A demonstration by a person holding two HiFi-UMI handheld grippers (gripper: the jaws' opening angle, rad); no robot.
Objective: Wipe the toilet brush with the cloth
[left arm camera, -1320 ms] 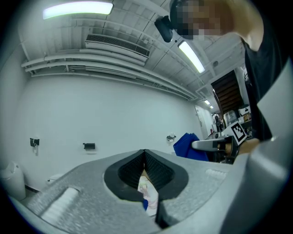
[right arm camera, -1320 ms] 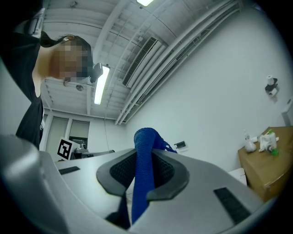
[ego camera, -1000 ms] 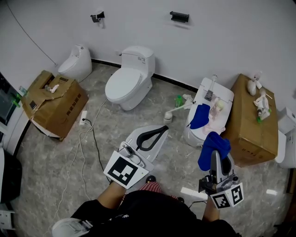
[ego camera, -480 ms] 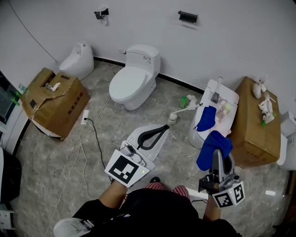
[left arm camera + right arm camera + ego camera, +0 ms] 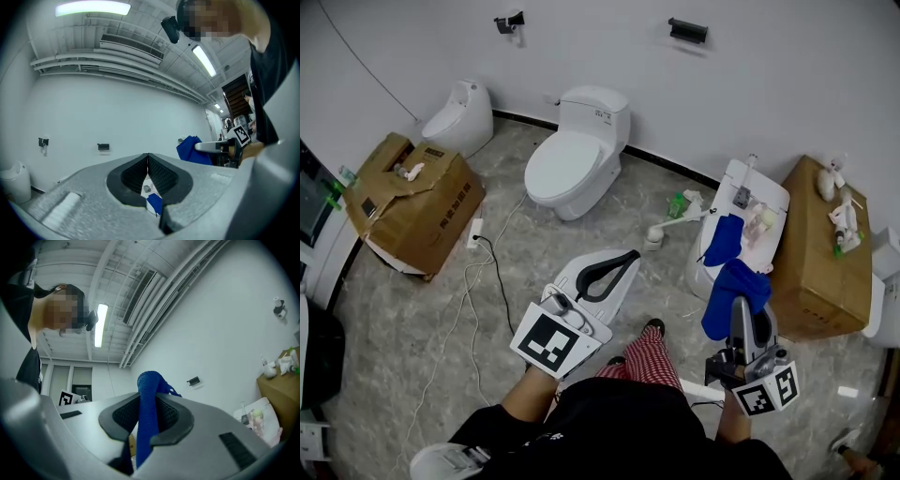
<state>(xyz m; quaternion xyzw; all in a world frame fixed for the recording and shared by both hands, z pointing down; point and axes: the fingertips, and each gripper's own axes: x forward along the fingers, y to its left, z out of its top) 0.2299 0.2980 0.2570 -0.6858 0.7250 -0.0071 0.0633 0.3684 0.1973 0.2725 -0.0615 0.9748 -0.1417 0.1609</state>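
The white toilet brush (image 5: 670,225) lies on the floor beside the right-hand toilet (image 5: 766,192), its head end near a small round base. My right gripper (image 5: 737,305) is shut on a blue cloth (image 5: 729,295) that hangs over its tips, a little nearer me than that toilet. In the right gripper view the blue cloth (image 5: 147,404) stands pinched between the jaws of the right gripper (image 5: 145,403). My left gripper (image 5: 630,258) is shut and holds nothing, and it points toward the brush from short of it. In the left gripper view the left gripper (image 5: 148,157) shows its jaws pressed together.
A second blue cloth (image 5: 727,239) and small items lie on the right toilet's lid. A white toilet (image 5: 572,155) and a smaller one (image 5: 459,117) stand by the wall. Cardboard boxes sit at left (image 5: 412,202) and right (image 5: 820,253). A cable (image 5: 492,277) crosses the floor.
Both grippers have shifted across the floor together with the person, and a striped trouser leg has stepped forward below them. The grip on the cloth is unchanged, and the left gripper stays shut.
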